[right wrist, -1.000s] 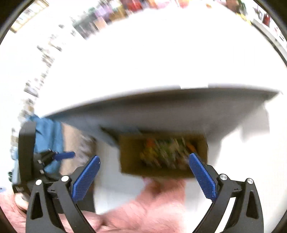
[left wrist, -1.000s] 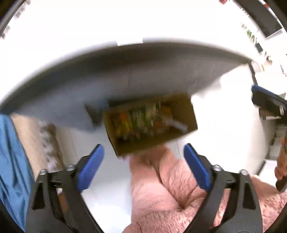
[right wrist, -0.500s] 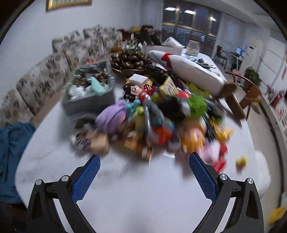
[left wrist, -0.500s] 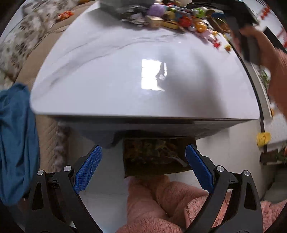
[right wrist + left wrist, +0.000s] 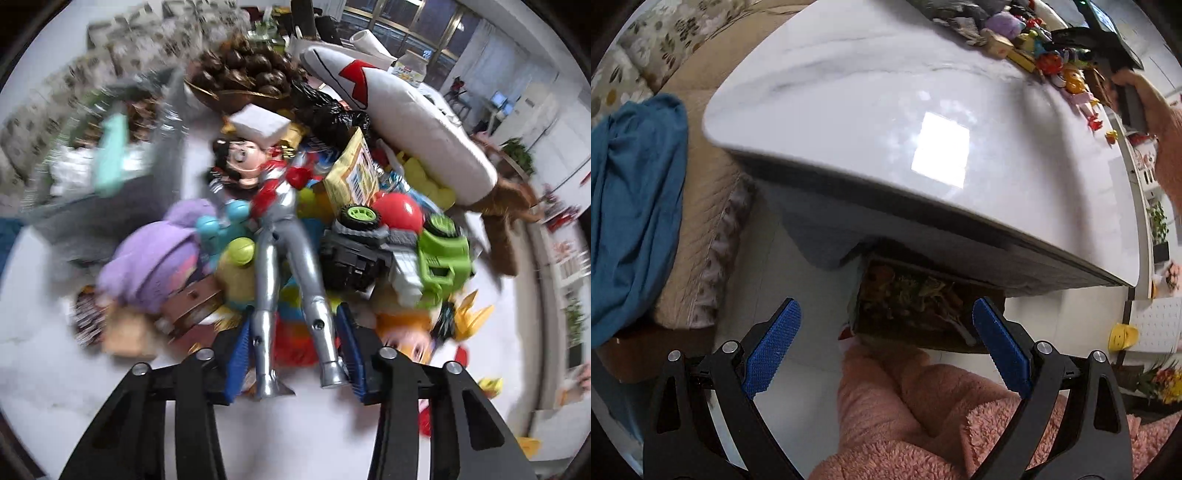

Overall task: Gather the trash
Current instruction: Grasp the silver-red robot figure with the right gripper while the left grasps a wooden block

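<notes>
Half a second ago the right gripper (image 5: 295, 354) hovered wide open above the toy pile; its fingers now pinch the legs of a silver and red action figure (image 5: 284, 258) lying on that pile. Spread wide and holding nothing, the left gripper (image 5: 886, 350) hangs over a cardboard box (image 5: 916, 306) of trash under the white table (image 5: 849, 122).

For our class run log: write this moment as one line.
right tool: shut on silver figure | left tool: open, above trash box

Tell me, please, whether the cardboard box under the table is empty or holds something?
It holds something: the cardboard box is open-topped, with mixed colourful scraps inside, below the table edge.
</notes>
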Demonstrator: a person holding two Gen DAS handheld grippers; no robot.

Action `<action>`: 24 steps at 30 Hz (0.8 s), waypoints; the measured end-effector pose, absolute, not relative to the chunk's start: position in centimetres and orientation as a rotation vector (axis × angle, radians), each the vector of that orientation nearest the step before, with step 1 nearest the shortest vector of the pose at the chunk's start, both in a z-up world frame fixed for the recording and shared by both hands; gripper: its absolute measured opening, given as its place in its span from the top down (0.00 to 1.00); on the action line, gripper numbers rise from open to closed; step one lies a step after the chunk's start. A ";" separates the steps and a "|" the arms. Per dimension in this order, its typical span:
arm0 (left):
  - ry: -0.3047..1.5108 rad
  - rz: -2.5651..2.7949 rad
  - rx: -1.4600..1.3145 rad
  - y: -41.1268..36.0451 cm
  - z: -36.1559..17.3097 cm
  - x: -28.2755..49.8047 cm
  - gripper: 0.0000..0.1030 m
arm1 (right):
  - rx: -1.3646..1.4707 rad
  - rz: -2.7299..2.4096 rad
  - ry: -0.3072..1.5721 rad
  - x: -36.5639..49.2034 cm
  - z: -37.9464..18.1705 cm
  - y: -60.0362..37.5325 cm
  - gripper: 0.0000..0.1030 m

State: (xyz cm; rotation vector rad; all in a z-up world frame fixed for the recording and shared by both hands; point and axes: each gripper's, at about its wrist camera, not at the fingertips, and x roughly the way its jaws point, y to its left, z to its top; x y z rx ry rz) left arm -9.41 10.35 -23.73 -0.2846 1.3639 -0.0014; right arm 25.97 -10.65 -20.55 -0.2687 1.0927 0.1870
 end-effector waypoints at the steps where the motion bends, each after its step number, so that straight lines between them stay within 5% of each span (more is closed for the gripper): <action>1: 1.361 -0.013 -0.275 10.0 -23.7 -9.0 0.11 | -0.235 0.208 1.104 24.5 -20.6 -11.6 0.67; 14: 1.296 -0.209 -0.103 3.5 -23.0 2.1 0.11 | 0.164 0.291 1.152 7.3 -21.3 -20.7 0.67; 24: 1.139 -0.030 -0.006 -0.3 -22.3 19.0 0.11 | 0.236 0.206 1.160 0.9 -23.1 -24.1 0.66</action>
